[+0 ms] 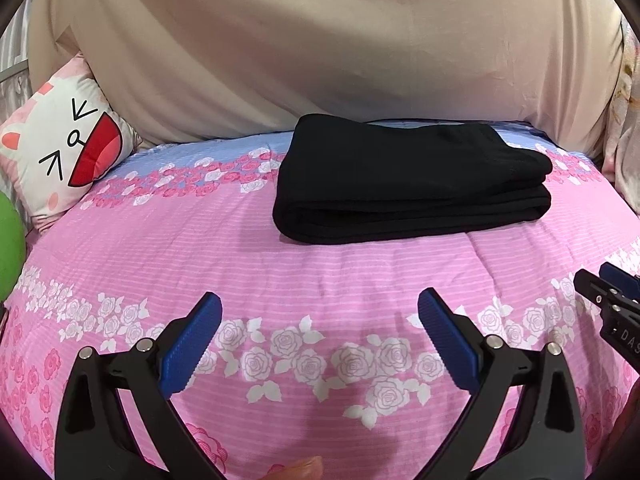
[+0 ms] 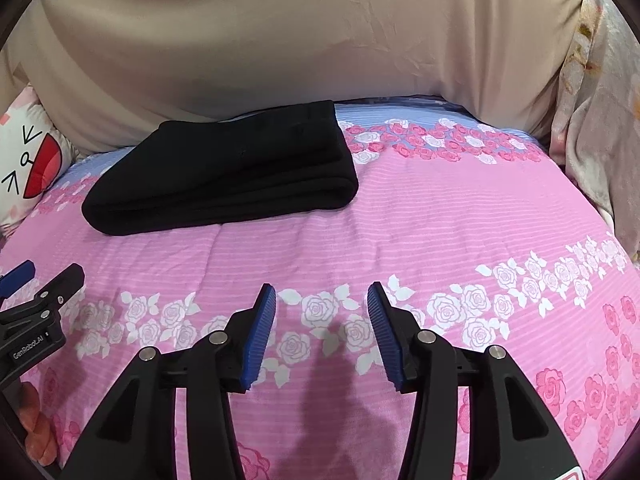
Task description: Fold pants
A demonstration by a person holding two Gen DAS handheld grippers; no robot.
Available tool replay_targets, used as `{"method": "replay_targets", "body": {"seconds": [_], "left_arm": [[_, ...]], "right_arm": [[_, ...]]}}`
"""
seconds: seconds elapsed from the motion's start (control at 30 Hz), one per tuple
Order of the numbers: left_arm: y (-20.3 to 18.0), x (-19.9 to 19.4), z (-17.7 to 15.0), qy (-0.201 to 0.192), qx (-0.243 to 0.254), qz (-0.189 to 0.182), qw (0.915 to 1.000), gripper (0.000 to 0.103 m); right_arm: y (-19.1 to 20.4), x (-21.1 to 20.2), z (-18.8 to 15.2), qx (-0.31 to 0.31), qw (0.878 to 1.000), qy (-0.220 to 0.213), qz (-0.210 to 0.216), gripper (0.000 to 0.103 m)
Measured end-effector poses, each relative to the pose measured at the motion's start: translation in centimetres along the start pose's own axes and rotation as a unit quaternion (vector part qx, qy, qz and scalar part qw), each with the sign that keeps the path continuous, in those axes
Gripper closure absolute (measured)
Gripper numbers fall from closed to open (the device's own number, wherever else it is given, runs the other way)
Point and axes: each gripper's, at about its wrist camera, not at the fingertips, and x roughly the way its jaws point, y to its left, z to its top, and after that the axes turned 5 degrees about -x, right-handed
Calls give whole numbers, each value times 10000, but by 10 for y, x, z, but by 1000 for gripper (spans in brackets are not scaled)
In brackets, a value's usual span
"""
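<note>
Pants: black pants (image 1: 412,184) lie folded into a thick, layered rectangle on the bed, at its far side, close to the beige fabric behind; in the right wrist view the same bundle (image 2: 224,176) sits to the upper left.
Fold: several layers are stacked; a rounded fold edge faces the cameras, and the top layer sits a little back from the lower ones.
Bed cover: pink striped quilt (image 1: 304,264) with bands of white and pink roses and a blue strip along the far edge; it lies fairly smooth, with a faint crease running out from the near edge of the pants.
Left tool: the left tool (image 1: 320,320) hovers over bare quilt, well short of the pants, its blue ribbed pads (image 1: 188,344) spread wide with nothing between them.
Right tool: the right tool (image 2: 322,320) also hangs above the quilt, apart from the pants, with a moderate gap between its jaws, narrower than the left one, and only the rose print between its pads (image 2: 260,336).
Side by side: each tool shows at the edge of the other's view, both on the near side of the bed.
Fingertip: a fingertip (image 1: 304,469) shows at the bottom edge of the left wrist view.
Backdrop: a large beige fabric (image 1: 320,48) rises behind the bed.
Pillow: a cartoon-face cushion (image 1: 60,148) leans at the far left.
Green object: a green rounded shape (image 1: 10,240) at the left edge; I cannot tell what it is.
</note>
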Motion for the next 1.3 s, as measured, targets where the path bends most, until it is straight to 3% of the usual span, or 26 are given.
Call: {"method": "replay_targets", "body": {"seconds": [1.3], "left_arm": [[3,-8,0,-192,-21,50,9998,8]], "right_arm": [[2,-1,-1,-45,10000,19,-35,53]]}}
